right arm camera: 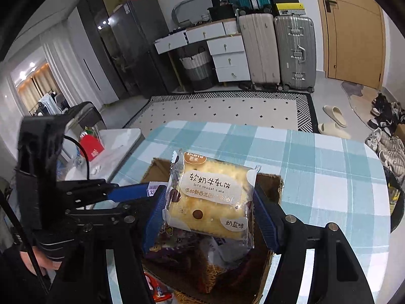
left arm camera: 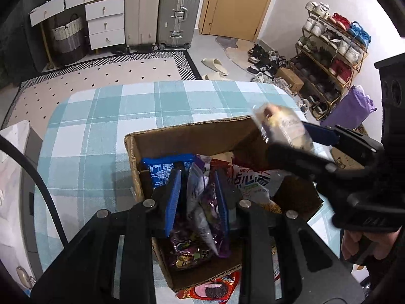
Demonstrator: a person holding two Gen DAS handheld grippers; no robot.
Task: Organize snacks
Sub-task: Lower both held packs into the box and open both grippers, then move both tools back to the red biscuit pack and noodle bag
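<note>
An open cardboard box (left arm camera: 192,134) of snack packets stands on the blue plaid table (left arm camera: 101,126). My left gripper (left arm camera: 200,174) reaches down into the box, shut on a purple snack bag (left arm camera: 202,202). My right gripper (right arm camera: 210,207) is shut on a clear packet of yellow nougat crackers (right arm camera: 212,195) and holds it above the box (right arm camera: 270,185). In the left wrist view the cracker packet (left arm camera: 283,124) hangs blurred over the box's far right corner. A blue packet (left arm camera: 162,169) and a white noodle packet (left arm camera: 253,179) lie inside.
A red cookie packet (left arm camera: 215,291) lies on the table at the box's near edge. A white side table (right arm camera: 119,141) with a red bag (right arm camera: 92,148) stands left of the table. Suitcases (right arm camera: 278,50), drawers and a shoe rack (left arm camera: 329,58) line the walls.
</note>
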